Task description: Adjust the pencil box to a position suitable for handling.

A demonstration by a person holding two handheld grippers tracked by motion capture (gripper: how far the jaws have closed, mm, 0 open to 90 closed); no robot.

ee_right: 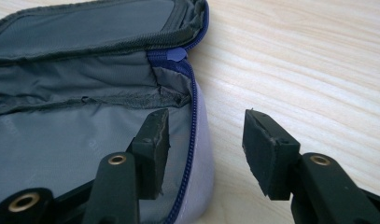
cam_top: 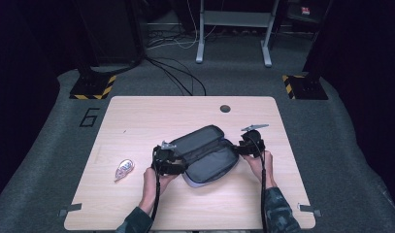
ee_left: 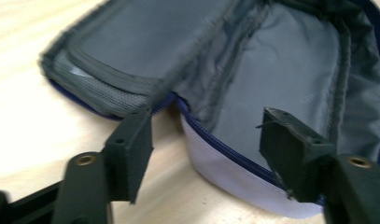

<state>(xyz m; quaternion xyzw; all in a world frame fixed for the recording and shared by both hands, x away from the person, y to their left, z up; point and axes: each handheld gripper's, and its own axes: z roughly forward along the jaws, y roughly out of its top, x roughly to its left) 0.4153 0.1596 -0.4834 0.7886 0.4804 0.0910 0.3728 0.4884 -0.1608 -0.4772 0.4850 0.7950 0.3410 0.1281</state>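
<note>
An open zip pouch (cam_top: pixel 205 155) with grey lining, a blue zipper and a pale outer shell lies flat in the middle of the wooden table (cam_top: pixel 137 116). My left gripper (cam_top: pixel 181 165) sits at the pouch's left end. In the left gripper view its jaws (ee_left: pixel 208 135) stand apart, with the pouch (ee_left: pixel 281 70) rim running between them untouched. My right gripper (cam_top: pixel 237 149) is at the pouch's right end. In the right gripper view its jaws (ee_right: pixel 206 130) straddle the zipper edge of the pouch (ee_right: pixel 75 135), one inside and one over the table, with a gap to the wall.
A small clear-wrapped item (cam_top: pixel 123 169) lies on the table to the left of my left hand. A round cable hole (cam_top: pixel 225 108) sits near the far edge. Beyond the table, cables and stand bases with yellow-black tape (cam_top: pixel 92 87) rest on the grey floor.
</note>
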